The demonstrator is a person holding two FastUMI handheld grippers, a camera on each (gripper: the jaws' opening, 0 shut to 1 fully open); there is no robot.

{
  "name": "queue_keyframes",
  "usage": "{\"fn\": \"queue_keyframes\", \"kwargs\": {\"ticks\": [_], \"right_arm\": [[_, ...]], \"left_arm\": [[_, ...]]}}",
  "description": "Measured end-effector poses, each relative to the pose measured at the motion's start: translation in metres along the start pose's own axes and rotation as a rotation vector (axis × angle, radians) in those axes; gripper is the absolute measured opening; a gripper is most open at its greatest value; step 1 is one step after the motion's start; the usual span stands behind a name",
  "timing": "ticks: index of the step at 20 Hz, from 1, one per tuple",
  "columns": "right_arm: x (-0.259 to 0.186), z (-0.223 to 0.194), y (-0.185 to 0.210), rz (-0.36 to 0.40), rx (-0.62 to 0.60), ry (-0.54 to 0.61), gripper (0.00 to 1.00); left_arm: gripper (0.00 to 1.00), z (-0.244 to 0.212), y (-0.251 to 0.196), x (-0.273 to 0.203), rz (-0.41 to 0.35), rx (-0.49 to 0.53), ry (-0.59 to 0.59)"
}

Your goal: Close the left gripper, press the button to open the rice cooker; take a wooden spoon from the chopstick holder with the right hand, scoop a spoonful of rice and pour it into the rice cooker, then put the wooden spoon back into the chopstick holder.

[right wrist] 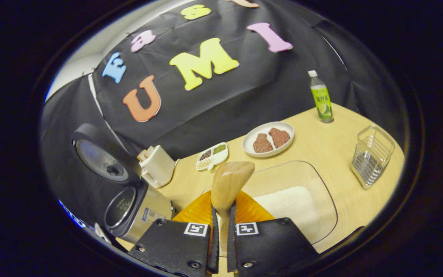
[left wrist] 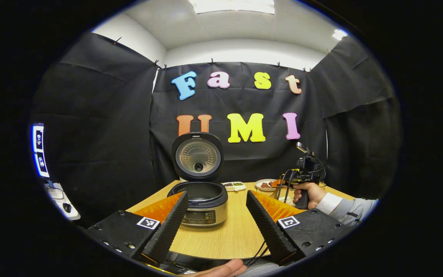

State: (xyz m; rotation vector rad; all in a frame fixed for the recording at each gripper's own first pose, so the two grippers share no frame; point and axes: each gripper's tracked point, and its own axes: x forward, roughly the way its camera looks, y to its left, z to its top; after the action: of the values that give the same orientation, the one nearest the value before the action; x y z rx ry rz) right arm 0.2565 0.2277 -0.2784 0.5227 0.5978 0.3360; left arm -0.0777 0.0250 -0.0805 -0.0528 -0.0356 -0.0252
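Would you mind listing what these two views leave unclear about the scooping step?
- Right gripper view: wooden spoon bowl faces away, so any rice on it is hidden.
- Right gripper view: rice cooker pot interior, seen side-on.
- Left gripper view: right gripper, too small to read.

left gripper (left wrist: 216,215): black housings, square markers, screws | hand (left wrist: 309,194): grey sleeve, white cuff

Left tongs (left wrist: 215,215) spread wide; right tongs (right wrist: 221,227) clamped nearly together.
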Motion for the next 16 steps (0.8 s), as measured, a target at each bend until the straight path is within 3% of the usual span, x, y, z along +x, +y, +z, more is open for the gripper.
{"fn": "queue_keyframes", "kwargs": {"ticks": [3,16], "right_arm": [[-0.002,0.004,-0.019,0.006,0.168,0.003,0.13],[-0.043,0.056,-0.061,0.046,0.569,-0.153,0.13]], "left_arm": [[0.96,-0.002,0.001,-0.001,0.008,0.018,0.008],[0.96,0.004,0.006,0.001,0.010,-0.009,0.017]]}}
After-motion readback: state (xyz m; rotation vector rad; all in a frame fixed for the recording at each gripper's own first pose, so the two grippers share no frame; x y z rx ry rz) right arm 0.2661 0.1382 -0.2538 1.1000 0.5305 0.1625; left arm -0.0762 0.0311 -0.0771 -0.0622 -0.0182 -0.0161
